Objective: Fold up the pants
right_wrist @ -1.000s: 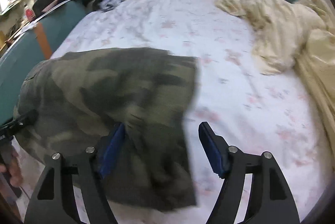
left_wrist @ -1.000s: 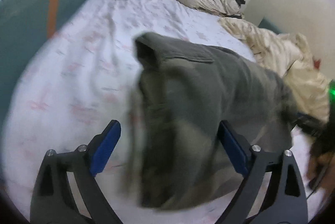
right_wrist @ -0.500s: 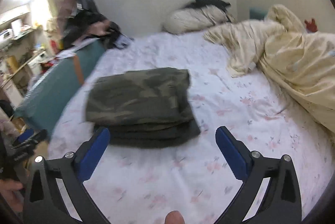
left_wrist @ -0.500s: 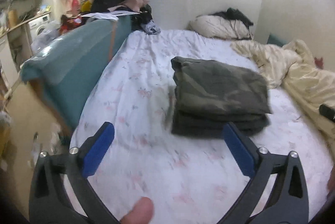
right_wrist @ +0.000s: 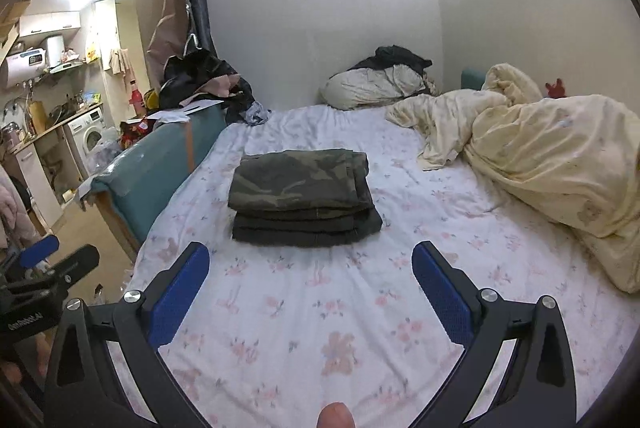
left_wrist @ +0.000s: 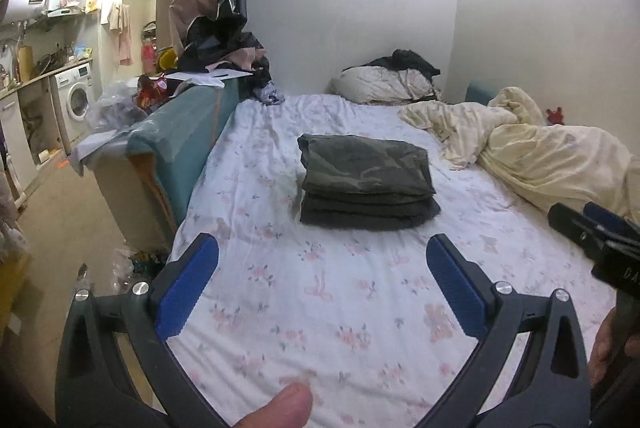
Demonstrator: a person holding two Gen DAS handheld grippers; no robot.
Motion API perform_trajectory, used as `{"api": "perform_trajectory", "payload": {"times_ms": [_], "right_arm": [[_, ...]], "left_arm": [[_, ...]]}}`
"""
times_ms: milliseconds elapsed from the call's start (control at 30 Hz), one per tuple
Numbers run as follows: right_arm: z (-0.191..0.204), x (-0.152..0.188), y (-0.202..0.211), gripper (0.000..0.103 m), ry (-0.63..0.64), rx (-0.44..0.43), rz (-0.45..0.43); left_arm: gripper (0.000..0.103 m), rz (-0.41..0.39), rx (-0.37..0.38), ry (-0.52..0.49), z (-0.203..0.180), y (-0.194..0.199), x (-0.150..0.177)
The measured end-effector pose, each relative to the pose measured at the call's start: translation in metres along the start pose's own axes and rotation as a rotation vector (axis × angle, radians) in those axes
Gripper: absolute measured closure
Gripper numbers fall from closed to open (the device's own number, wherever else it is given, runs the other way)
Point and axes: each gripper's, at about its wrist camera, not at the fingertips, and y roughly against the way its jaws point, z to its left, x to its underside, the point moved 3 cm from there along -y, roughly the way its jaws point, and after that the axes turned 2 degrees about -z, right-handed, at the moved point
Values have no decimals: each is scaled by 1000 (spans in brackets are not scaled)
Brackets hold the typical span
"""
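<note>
The camouflage pants (left_wrist: pixel 366 182) (right_wrist: pixel 304 196) lie folded in a neat stack on the flowered bed sheet (left_wrist: pixel 320 288) (right_wrist: pixel 320 300), near the bed's middle. My left gripper (left_wrist: pixel 322 248) hangs open well short of the stack, nothing between its blue pads. My right gripper (right_wrist: pixel 310 256) is open too, back from the pants and above the sheet. The right gripper's tip shows at the right edge of the left wrist view, and the left gripper's tip at the left edge of the right wrist view.
A cream duvet (left_wrist: pixel 552 156) (right_wrist: pixel 540 156) is bunched along the bed's right side. A pillow with dark clothes (left_wrist: pixel 392 80) (right_wrist: pixel 380 80) lies at the head. A teal board (left_wrist: pixel 180 132) (right_wrist: pixel 156 156) edges the bed's left side, with floor and a washing machine (left_wrist: pixel 78 100) beyond.
Both grippers let go of the pants and pulled back and up from the bed. The pants went from hanging in motion to lying as a folded stack.
</note>
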Motion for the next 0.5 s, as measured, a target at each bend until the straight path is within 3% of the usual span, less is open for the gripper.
{"api": "perform_trajectory", "payload": {"times_ms": [167,300,433,500], "right_arm": [[1,32,39,0,-40,-7,20],[4,59,51,0,-17,7,50],[7,90,50,0,-24,-8,76],[5,101,47,0,-34,-15,86]], "left_arm": [[1,57,-29,50,11,30,31],[1,120,-23,49,10,32,65],[1,84,-42,5,2,36,81],[1,78,-11,-14,-7,37,88]]}}
